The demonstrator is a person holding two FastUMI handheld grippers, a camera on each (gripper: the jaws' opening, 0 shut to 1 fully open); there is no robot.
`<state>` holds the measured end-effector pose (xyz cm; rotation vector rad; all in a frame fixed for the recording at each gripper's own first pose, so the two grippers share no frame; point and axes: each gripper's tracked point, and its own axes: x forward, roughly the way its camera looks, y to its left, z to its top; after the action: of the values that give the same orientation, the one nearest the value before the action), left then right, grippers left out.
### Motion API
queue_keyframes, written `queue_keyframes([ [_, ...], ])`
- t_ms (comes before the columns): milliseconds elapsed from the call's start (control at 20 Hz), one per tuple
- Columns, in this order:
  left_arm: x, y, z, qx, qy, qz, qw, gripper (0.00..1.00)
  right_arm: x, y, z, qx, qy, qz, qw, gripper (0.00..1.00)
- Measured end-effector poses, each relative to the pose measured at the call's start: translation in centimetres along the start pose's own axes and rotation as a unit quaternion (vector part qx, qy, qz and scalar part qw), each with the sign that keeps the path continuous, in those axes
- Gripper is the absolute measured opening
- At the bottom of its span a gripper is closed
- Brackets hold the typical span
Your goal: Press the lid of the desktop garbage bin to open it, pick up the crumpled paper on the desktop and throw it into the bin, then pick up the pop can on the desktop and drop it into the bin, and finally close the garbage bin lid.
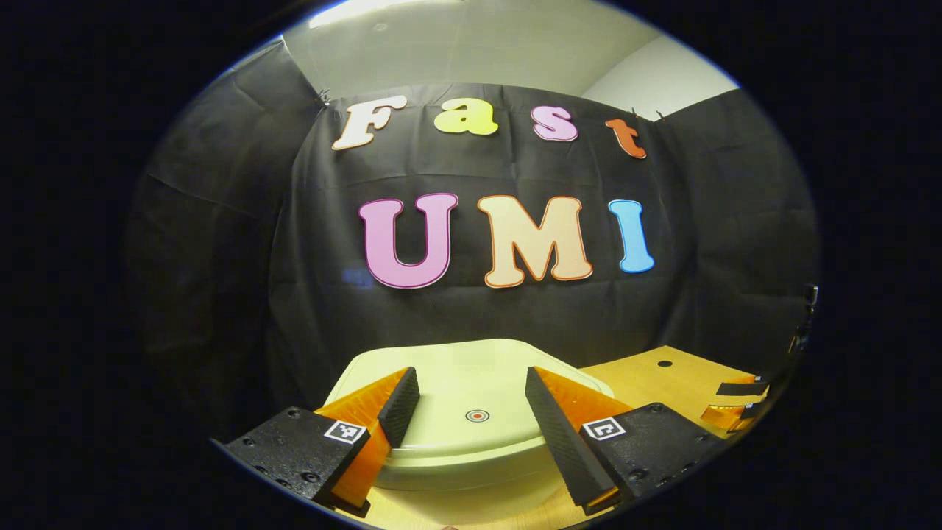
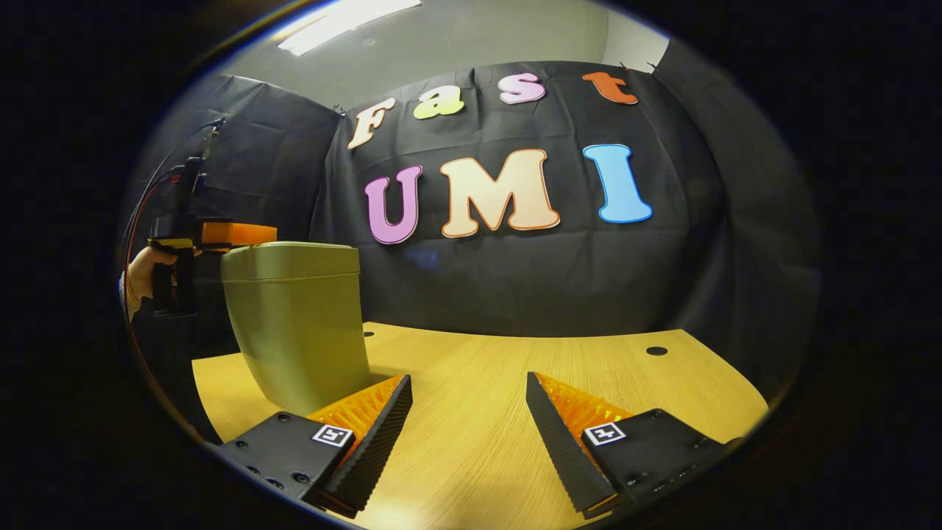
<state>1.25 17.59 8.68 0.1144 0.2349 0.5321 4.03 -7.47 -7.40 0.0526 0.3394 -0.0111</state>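
A wooden desktop (image 2: 478, 412) is seen under black cloth walls, so pretty much a plain booth setup. Nearest in the right gripper view, the right gripper (image 2: 469, 419) is held low over bare wood with its fingers spread and nothing between them. Further off to the left the bin (image 2: 298, 324) stands upright, lid (image 2: 291, 261) down. In the left gripper view the left gripper (image 1: 471, 412) is parked just above that lid (image 1: 471, 383), fingers apart, a small target mark (image 1: 477, 416) between them. No paper or can is spotted from here, so where the task stands can't really be judged; it could be the opening press or the final close.
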Motion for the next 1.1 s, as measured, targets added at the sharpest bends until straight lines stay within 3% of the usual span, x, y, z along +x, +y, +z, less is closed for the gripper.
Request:
queue_keyframes([
  [300,0.0,0.0,0.3,0.012,-0.037,0.007,0.999,0.92,0.3,0.9,-0.5,-0.003,0.007,0.009,1.0,0.98],
  [700,-0.5,-1.6,2.6,0.03,-0.072,-0.049,0.996,0.91,0.6,1.9,-0.5,-0.011,0.004,0.01,1.0,0.98],
  [750,-0.9,-2.6,4.0,0.028,-0.088,-0.063,0.994,0.94,0.6,1.9,-0.5,-0.011,0.003,0.009,1.0,0.98],
  [900,-2.1,-6.5,6.7,0.018,-0.134,-0.114,0.984,0.92,0.8,2.1,-0.8,-0.015,0.006,0.008,1.0,0.98],
  [1000,-3.0,-10.1,6.4,0.0,-0.145,-0.163,0.976,0.95,1.0,2.3,-1.0,-0.021,0.008,0.005,1.0,0.98],
  [1100,-3.9,-13.5,4.7,-0.015,-0.138,-0.211,0.968,0.91,1.3,2.9,-1.4,-0.025,0.014,0.008,1.0,0.98],
])
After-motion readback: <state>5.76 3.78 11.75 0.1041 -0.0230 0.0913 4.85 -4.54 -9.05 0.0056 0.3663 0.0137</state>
